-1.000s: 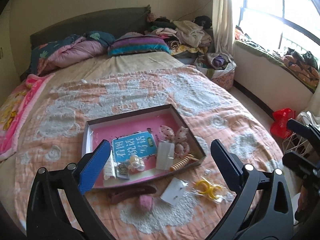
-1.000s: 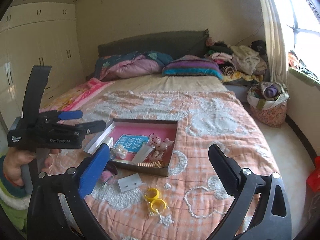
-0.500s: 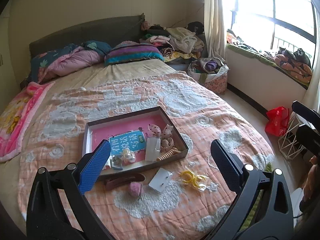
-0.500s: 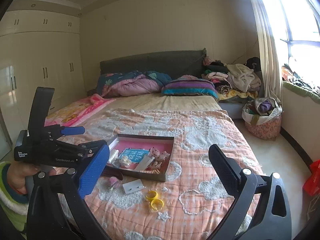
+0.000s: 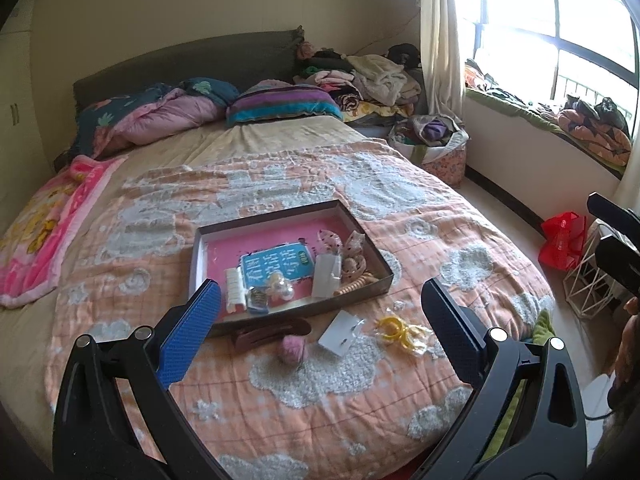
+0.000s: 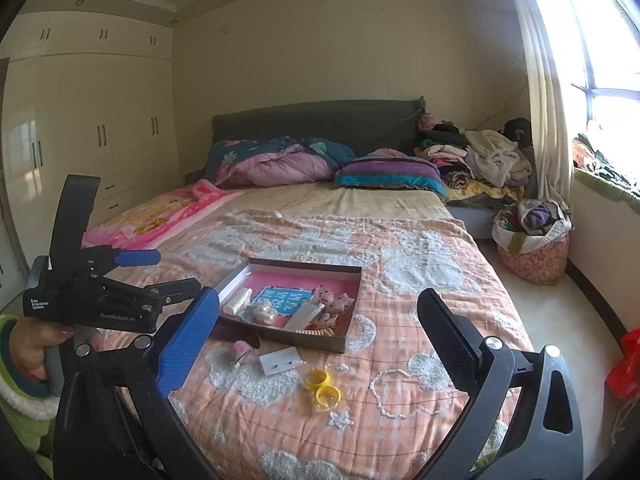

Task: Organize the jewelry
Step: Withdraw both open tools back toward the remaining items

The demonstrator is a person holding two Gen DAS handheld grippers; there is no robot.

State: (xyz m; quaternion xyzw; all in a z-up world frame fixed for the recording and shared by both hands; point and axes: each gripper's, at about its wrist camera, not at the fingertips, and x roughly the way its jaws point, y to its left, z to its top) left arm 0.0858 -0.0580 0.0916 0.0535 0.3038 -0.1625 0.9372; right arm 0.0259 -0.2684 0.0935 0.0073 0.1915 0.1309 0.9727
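Hovering wide open and empty over the foot of the bed (image 5: 320, 380): left hand-held gripper (image 5: 320, 332), right hand-held gripper (image 6: 316, 332), both well short of the jewelry. Loose on the orange quilt just in front of the tray: yellow rings in clear wrap (image 6: 323, 387), white earring card (image 6: 280, 360), pink pompom (image 6: 242, 349), dark hair claw (image 5: 272, 330). Shallow dark tray (image 5: 372, 258) with pink floor sits mid-bed, holding a blue card (image 5: 276, 262), pearl piece (image 5: 280, 286), polka-dot bows (image 5: 344, 248). Pillows (image 5: 280, 102) at the headboard.
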